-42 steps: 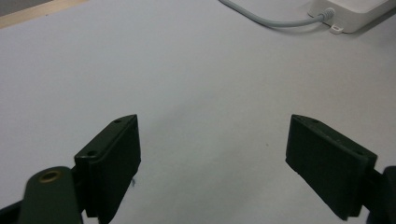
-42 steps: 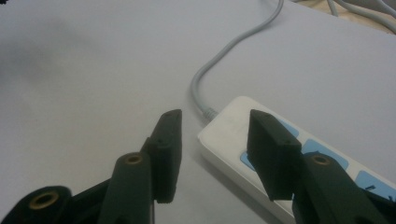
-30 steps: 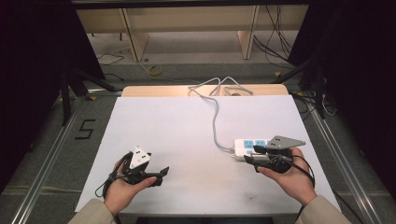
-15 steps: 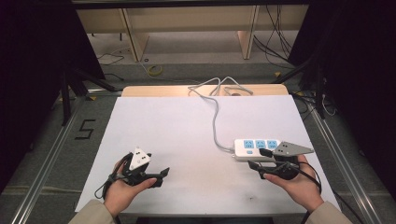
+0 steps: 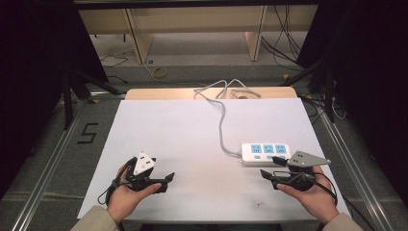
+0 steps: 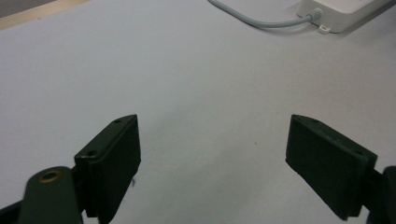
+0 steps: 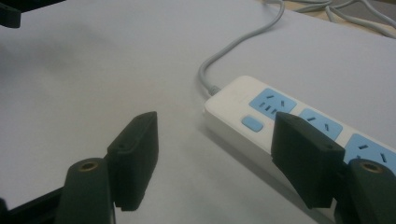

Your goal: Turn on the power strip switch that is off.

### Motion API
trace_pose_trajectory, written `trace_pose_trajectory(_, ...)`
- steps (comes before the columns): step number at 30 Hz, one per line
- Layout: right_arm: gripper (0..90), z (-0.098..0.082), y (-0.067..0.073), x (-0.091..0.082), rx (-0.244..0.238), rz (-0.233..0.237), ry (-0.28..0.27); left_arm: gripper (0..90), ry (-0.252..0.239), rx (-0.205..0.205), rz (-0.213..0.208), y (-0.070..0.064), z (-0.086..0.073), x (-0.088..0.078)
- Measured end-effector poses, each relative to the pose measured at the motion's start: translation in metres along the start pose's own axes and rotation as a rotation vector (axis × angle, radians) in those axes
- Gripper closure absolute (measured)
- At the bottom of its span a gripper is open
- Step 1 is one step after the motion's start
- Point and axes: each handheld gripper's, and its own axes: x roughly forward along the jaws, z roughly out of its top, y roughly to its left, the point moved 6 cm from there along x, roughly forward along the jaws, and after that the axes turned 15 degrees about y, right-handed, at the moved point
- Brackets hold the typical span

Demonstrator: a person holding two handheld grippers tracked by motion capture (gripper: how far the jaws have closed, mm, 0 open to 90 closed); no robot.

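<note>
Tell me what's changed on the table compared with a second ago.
The right gripper has let go of the power strip: its jaws have just been opening and now stand wide with nothing between them, and the hand has drawn back toward the person. The strip lies flat on the white table, its cable unmoved. The left gripper stayed put, open and empty.

power strip [image 7: 299, 126] cut off at right gripper view's edge, its cable [image 5: 222, 120] running off table's far edge

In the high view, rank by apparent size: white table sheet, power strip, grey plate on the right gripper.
1. White table sheet
2. Power strip
3. Grey plate, looking only slightly smaller than the strip
</note>
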Motion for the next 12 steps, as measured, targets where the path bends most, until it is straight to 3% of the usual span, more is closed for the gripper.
trace_pose_trajectory(12,32.3,-0.0005,-0.0014,-0.0011,0.012,-0.006,-0.012,17.6,0.007,-0.003,0.0,0.0009,0.0002,0.0021)
